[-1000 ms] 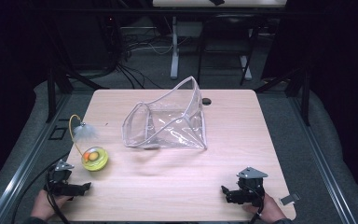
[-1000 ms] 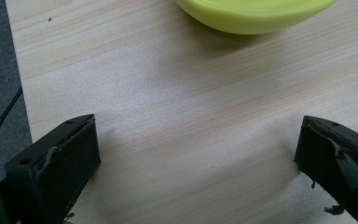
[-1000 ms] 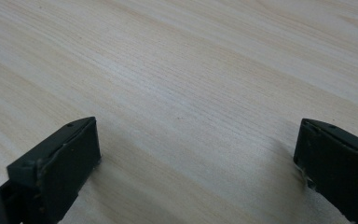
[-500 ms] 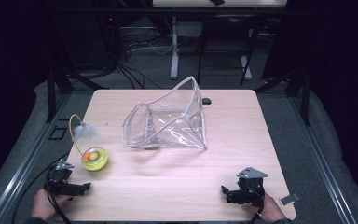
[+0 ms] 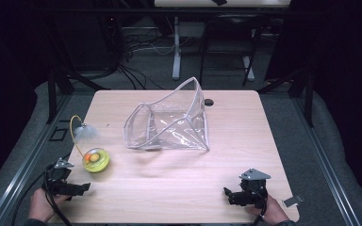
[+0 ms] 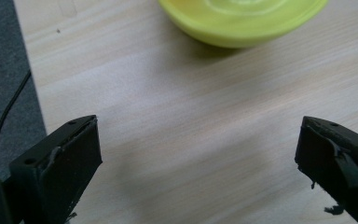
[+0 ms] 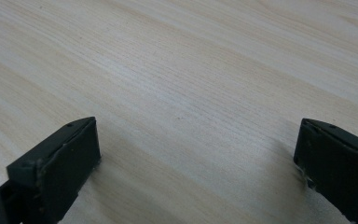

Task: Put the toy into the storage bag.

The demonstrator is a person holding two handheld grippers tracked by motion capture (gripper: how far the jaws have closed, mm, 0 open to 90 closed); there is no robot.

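Left claw [image 5: 82, 188] — jaws wide apart, empty, low over the bench [image 5: 179, 197], aimed at the toy [image 5: 95, 160] just ahead. Advice: close on the yellow base squarely, clear of its wire. Right claw [image 5: 227, 193] — apart, empty, resting near corner. Pouch [image 5: 169, 125] mid-bench, probably open.

Left gripper [image 5: 78, 189], jaws spread wide, sits at the near left corner of the table [image 5: 245, 117]. The yellow bowl [image 5: 95, 160] stands just beyond it, with a feathered wire [image 5: 78, 132] rising at the bowl's far side. Right gripper [image 5: 230, 195], also spread, has bare wood ahead. The clear plastic bag [image 5: 169, 125] blocks the centre; open passage runs along the near edge and right side.
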